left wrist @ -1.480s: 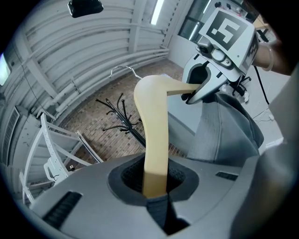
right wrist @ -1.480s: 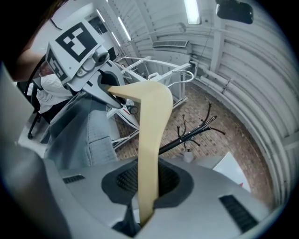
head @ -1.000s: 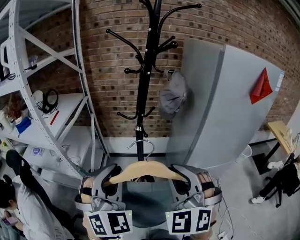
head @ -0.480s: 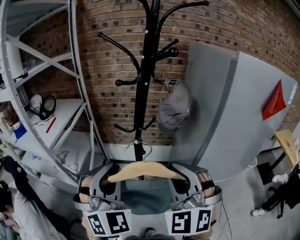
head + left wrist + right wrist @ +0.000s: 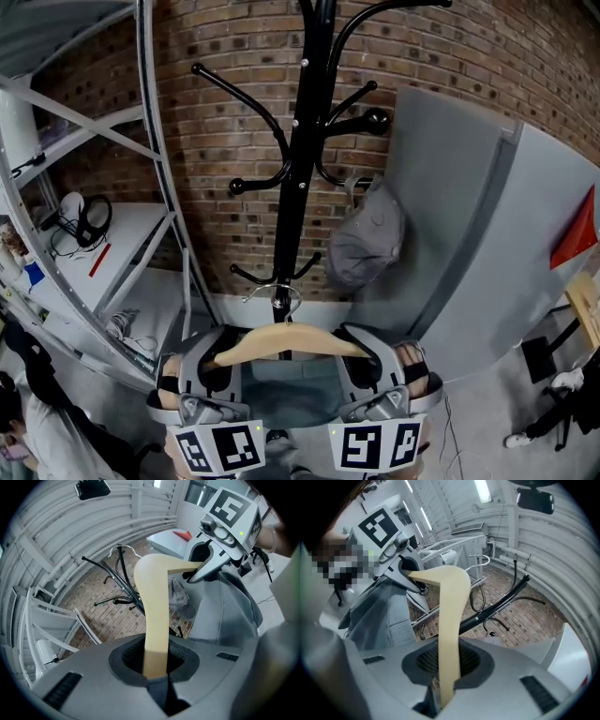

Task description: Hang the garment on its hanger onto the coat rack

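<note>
- I am seeing the left gripper [image 5: 217, 360] clenched on the left end of the wooden hanger [image 5: 287, 341]. In the left gripper view the pale arm of the hanger [image 5: 157, 620] is running straight up out of the closed jaws.
- The right gripper [image 5: 362, 360] is clamping the opposite end in the same way. In its own view the hanger [image 5: 450, 620] is standing between the jaws, with the pads pressing on it.
- The hanger is lying level between the two grippers, spanning the gap from one to the other, both at the same height.
- The grey-blue garment [image 5: 291, 392] is hanging from the hanger, draping down between and below the grippers. In the gripper views it is showing as folds beside the far gripper [image 5: 236, 609] [image 5: 377, 616].
- The hanger's wire hook [image 5: 277, 292] is rising from the middle and appearing in front of the pole of the black coat rack [image 5: 302, 187], just below its lowest pegs. I cannot tell whether it is touching the pole; it is not sitting over any peg.
- A grey cap [image 5: 367, 244] is hanging from a peg on the rack's right side, above the right gripper.
- A brick wall [image 5: 216, 122] is standing behind the rack, with metal shelving [image 5: 112, 141] to its left and a grey panel [image 5: 478, 234] to its right.
</note>
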A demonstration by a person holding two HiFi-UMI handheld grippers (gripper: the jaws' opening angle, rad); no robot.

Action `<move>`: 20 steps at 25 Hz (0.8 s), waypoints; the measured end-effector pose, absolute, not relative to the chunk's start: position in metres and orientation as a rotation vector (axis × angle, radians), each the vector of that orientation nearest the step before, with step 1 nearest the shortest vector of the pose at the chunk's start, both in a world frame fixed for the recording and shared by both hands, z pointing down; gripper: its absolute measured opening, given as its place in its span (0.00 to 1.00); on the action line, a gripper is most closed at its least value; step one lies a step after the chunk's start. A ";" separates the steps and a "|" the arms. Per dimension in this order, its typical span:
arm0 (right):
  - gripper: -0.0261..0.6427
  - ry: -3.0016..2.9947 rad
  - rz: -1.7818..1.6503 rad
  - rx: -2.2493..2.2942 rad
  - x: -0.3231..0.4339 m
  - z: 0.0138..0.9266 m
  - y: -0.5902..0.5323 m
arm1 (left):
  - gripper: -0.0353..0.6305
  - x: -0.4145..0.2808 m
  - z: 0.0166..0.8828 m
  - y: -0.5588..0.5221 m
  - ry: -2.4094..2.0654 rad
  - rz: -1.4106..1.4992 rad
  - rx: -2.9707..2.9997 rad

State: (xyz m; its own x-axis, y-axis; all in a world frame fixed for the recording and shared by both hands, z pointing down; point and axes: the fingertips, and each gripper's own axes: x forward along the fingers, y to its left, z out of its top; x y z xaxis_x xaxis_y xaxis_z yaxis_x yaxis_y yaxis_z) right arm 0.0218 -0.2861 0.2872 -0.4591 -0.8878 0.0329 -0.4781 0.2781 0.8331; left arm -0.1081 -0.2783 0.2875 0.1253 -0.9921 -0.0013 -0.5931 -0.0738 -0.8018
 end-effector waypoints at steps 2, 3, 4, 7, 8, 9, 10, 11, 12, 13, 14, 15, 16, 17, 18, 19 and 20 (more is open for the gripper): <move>0.13 -2.051 -1.086 1.233 0.018 0.286 -0.298 | 0.12 -0.112 0.286 -0.290 1.542 -0.761 -1.737; 0.13 -2.051 -1.090 1.236 0.016 0.286 -0.305 | 0.12 -0.114 0.285 -0.297 1.541 -0.755 -1.730; 0.13 -2.052 -1.094 1.237 0.013 0.285 -0.311 | 0.12 -0.117 0.284 -0.303 1.538 -0.750 -1.723; 0.13 -2.049 -1.103 1.239 0.005 0.283 -0.330 | 0.12 -0.124 0.281 -0.323 1.532 -0.735 -1.708; 0.13 -2.046 -1.107 1.240 0.003 0.281 -0.336 | 0.12 -0.126 0.279 -0.329 1.531 -0.731 -1.705; 0.13 -2.044 -1.111 1.241 0.001 0.279 -0.341 | 0.12 -0.129 0.277 -0.335 1.530 -0.727 -1.704; 0.13 -2.042 -1.113 1.244 -0.002 0.277 -0.347 | 0.12 -0.131 0.275 -0.341 1.527 -0.725 -1.704; 0.13 -2.041 -1.112 1.246 -0.004 0.275 -0.351 | 0.12 -0.134 0.273 -0.346 1.522 -0.724 -1.706; 0.13 -2.039 -1.110 1.248 -0.007 0.274 -0.355 | 0.12 -0.136 0.271 -0.351 1.517 -0.723 -1.709; 0.13 -2.036 -1.109 1.251 -0.009 0.273 -0.359 | 0.12 -0.138 0.270 -0.356 1.512 -0.720 -1.712; 0.13 -2.032 -1.111 1.256 -0.010 0.271 -0.362 | 0.12 -0.140 0.268 -0.360 1.507 -0.715 -1.713; 0.13 -2.028 -1.114 1.261 -0.012 0.269 -0.366 | 0.12 -0.141 0.266 -0.365 1.503 -0.709 -1.714; 0.13 -2.023 -1.117 1.265 -0.014 0.266 -0.370 | 0.12 -0.143 0.264 -0.369 1.498 -0.704 -1.714; 0.13 -2.020 -1.119 1.269 -0.016 0.264 -0.373 | 0.12 -0.145 0.261 -0.373 1.494 -0.700 -1.715; 0.13 -2.018 -1.119 1.274 -0.018 0.262 -0.376 | 0.12 -0.147 0.259 -0.377 1.491 -0.696 -1.717; 0.13 -2.017 -1.120 1.279 -0.019 0.260 -0.380 | 0.12 -0.148 0.257 -0.381 1.488 -0.693 -1.722; 0.13 -2.017 -1.120 1.286 -0.020 0.258 -0.383 | 0.12 -0.149 0.255 -0.385 1.485 -0.690 -1.726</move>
